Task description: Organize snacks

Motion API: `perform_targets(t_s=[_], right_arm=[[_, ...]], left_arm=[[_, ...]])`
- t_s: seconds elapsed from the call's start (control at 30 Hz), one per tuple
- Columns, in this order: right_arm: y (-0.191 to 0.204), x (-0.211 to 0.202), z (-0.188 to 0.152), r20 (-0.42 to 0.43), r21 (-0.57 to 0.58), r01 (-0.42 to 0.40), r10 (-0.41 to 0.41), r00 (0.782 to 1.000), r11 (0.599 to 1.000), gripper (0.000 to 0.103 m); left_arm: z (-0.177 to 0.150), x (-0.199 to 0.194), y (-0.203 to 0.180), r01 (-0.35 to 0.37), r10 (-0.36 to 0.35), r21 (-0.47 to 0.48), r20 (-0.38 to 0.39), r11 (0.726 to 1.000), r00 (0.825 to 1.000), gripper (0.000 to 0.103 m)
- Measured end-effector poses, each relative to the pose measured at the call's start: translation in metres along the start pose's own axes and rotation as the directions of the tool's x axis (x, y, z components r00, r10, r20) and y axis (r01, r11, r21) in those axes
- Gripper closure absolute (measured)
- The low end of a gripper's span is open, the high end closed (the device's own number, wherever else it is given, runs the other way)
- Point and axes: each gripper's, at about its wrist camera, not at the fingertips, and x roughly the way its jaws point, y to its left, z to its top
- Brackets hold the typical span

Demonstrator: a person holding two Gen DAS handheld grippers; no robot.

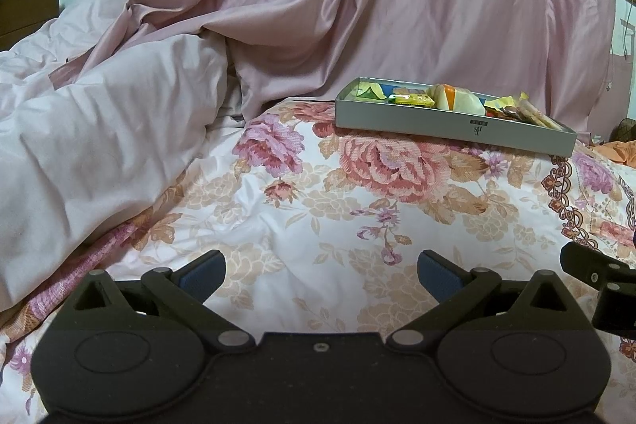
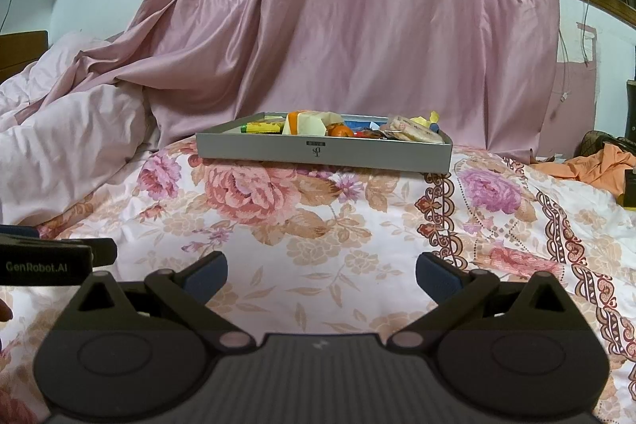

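Observation:
A shallow grey box (image 1: 453,126) sits on the floral bedspread, ahead and to the right in the left wrist view and straight ahead in the right wrist view (image 2: 324,151). It holds several wrapped snacks: a white-and-orange packet (image 2: 306,123), a yellow-green packet (image 2: 262,127), a cracker pack (image 2: 413,130) and others. My left gripper (image 1: 321,271) is open and empty, low over the bedspread, well short of the box. My right gripper (image 2: 321,271) is open and empty, also short of the box. Each gripper shows at the edge of the other's view.
A rumpled pale pink duvet (image 1: 99,146) lies at the left. A pink satin sheet (image 2: 357,26) hangs behind the box. Orange cloth (image 2: 596,165) and dark items lie at the far right. The floral bedspread (image 2: 318,225) stretches between grippers and box.

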Motion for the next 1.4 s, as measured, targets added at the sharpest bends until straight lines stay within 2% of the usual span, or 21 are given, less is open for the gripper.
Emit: perform_targets(t_s=[0.9, 1.17, 1.4], right_arm=[[0.0002, -0.0001, -0.002, -0.006, 0.002, -0.003, 0.003, 1.0, 1.0, 0.0], [0.0003, 0.0002, -0.0018, -0.008, 0.0, -0.004, 0.004, 1.0, 1.0, 0.0], [0.0016, -0.0007, -0.0027, -0.01, -0.002, -0.004, 0.004, 1.0, 1.0, 0.0]], left_arm=[[0.0002, -0.0001, 0.0001, 0.005, -0.005, -0.002, -0.002, 1.0, 1.0, 0.001], [0.0011, -0.0009, -0.0056, -0.003, 0.003, 0.013, -0.025, 1.0, 1.0, 0.001], [0.0014, 0.0011, -0.0012, -0.018, 0.018, -0.019, -0.042, 1.0, 0.999, 0.001]])
